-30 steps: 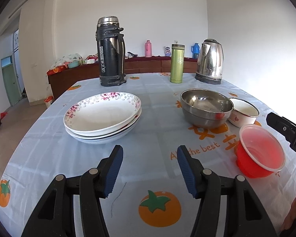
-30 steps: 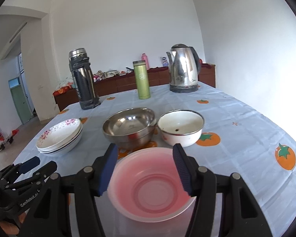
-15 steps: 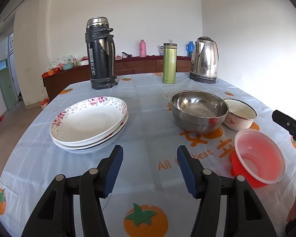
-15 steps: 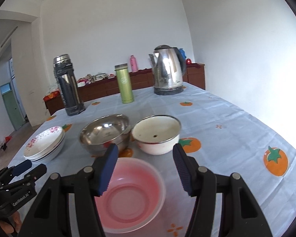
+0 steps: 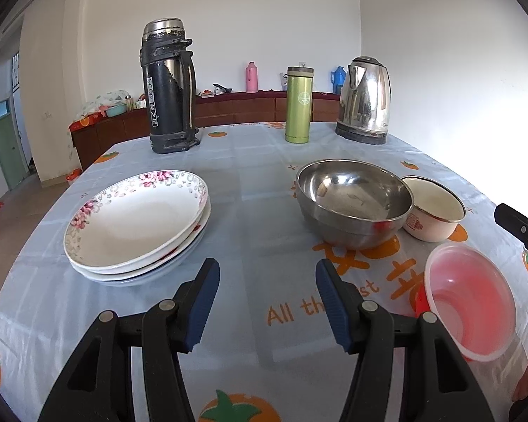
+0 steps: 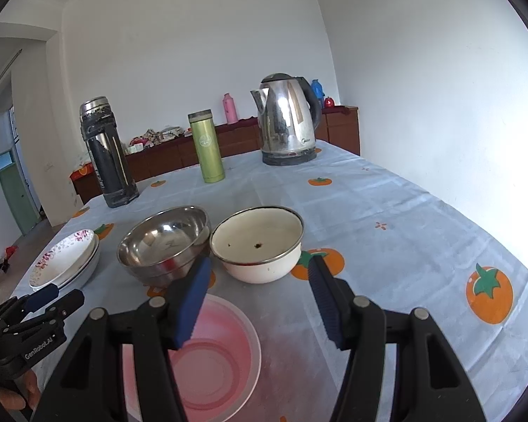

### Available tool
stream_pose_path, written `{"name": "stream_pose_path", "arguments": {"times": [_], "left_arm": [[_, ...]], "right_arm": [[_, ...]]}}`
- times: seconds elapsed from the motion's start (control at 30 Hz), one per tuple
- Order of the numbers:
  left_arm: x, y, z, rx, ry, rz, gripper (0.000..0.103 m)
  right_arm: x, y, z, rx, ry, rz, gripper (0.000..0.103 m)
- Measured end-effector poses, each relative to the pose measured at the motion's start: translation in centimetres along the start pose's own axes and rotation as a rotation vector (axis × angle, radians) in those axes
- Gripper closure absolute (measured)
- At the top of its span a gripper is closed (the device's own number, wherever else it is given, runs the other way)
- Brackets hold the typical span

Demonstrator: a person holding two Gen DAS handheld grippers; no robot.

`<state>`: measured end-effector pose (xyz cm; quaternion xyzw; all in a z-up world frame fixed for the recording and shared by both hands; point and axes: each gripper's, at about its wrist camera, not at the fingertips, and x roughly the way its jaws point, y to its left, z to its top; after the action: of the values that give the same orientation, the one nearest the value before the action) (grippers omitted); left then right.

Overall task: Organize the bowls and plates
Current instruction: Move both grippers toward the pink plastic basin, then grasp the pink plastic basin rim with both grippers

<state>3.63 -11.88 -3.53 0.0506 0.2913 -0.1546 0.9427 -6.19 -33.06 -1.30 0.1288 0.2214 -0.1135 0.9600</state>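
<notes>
Tomato-print tablecloth point(image 5: 257, 183) carried everything: stacked plates point(image 5: 133, 225) at ten o'clock, nested steel bowls point(image 5: 352, 200) at one. I kept left gripper point(image 5: 267, 302) and right gripper point(image 6: 257, 299) parted, empty, for sorting.

- tablecloth point(image 5: 264, 190): orange print "All th" then "st", the middle hidden by the left claw point(image 5: 267, 293); bigger orange characters just above, unreadable
- left claw body, right wrist view: white "GenRobot.AI"
- black thermos point(image 5: 167, 88): white vertical print, illegible
- enamel bowl point(image 5: 434, 212): red mark, illegible
</notes>
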Motion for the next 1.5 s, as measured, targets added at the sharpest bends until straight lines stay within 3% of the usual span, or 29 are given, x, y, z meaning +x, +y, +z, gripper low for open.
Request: {"name": "stream_pose_path", "arguments": {"times": [0.33, 0.47, 0.63, 0.9, 1.13, 1.5], "left_arm": [[0.0, -0.4, 0.6, 0.0, -0.008, -0.068, 0.044], [-0.5, -1.2, 0.0, 0.012, 0.012, -0.119, 0.044], [-1.1, -2.6, 0.1, 0.046, 0.006, -0.172, 0.044], [-0.7, -2.4, 0.1, 0.006, 0.03, -0.16, 0.044], [-0.2, -2.6, -0.1, 0.018, 0.029, -0.134, 0.044], [-0.8, -3.1, 0.3, -0.009, 0.035, -0.188, 0.044]], "right_arm": [[0.5, -1.7, 0.6, 0.045, 0.005, 0.012, 0.045], [0.6, -2.6, 0.3, 0.077, 0.045, 0.044, 0.064], [0.0, -3.4, 0.1, 0.105, 0.06, 0.083, 0.069], [1.7, -4.4, 0.9, 0.083, 0.061, 0.036, 0.067], [2.2, -4.7, -0.1, 0.137, 0.155, 0.184, 0.067], [1.4, -4.4, -0.8, 0.13, 0.16, 0.226, 0.067]]}}
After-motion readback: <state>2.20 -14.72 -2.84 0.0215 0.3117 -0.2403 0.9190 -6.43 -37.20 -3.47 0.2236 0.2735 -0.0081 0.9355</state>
